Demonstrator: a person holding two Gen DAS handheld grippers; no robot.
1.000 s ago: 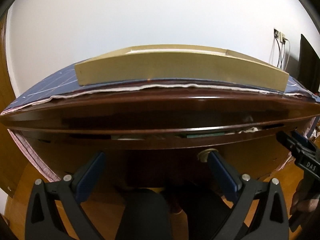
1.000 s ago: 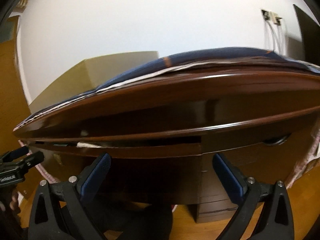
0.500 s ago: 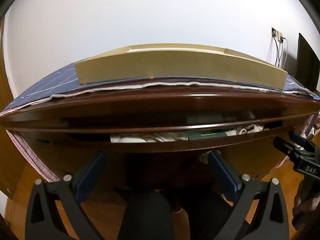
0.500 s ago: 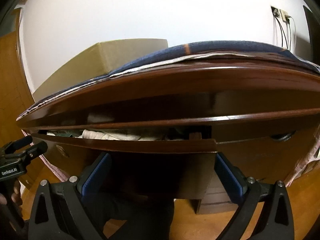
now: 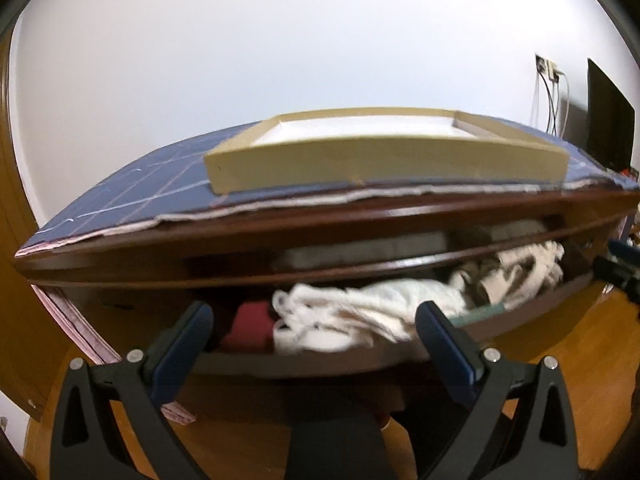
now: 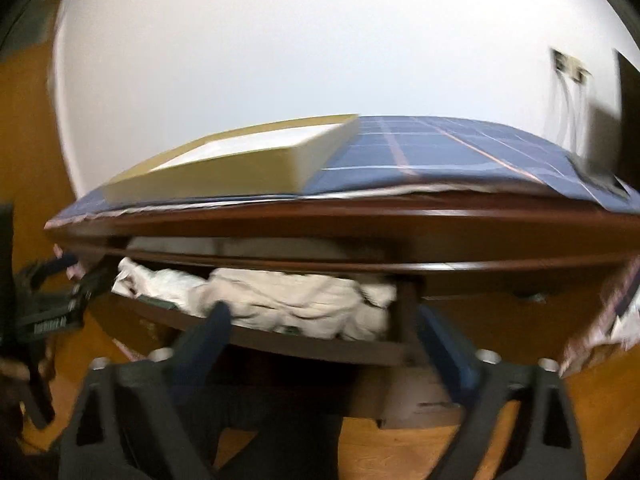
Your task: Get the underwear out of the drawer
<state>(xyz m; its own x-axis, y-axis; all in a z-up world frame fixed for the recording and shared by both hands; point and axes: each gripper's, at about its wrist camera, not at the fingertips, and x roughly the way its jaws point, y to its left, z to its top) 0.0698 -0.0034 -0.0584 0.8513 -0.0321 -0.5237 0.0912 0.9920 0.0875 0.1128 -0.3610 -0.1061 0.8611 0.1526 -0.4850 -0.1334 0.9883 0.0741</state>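
Two views show the same step, the drawer now standing open where a second ago only a thin slot showed under the desk edge. I judge that the opening part is done and the picking can begin.

Left wrist view: the left tool (image 5: 312, 330) is spread wide with nothing between its blue pads, and it hangs just in front of the drawer (image 5: 320, 364). Inside lies a heap of white cloth (image 5: 352, 312), most likely the underwear, with a red piece (image 5: 252, 326) at its left end and more pale cloth (image 5: 528, 266) bunched toward the right end. A green item (image 5: 480, 312) lies along the front wall, too blurred to name. On the desk (image 5: 360, 216) rests a blue checked cover (image 5: 152, 188), and on that a shallow cardboard tray (image 5: 380, 160). The right tool's tip (image 5: 618, 268) shows at the right margin.

Right wrist view: the right tool (image 6: 324, 334) is closing, its pads partly drawn in with nothing between them; no cloth is gripped. Just past its tips the drawer front (image 6: 312, 346) holds crumpled cream-white cloth (image 6: 288, 300) piled to the rim. The same tray (image 6: 224, 168) and cover (image 6: 440, 152) sit above. The left tool (image 6: 52, 300) appears at the left margin, near the drawer's left end. The frame is smeared, so the cloth's folds cannot be sorted into single garments.
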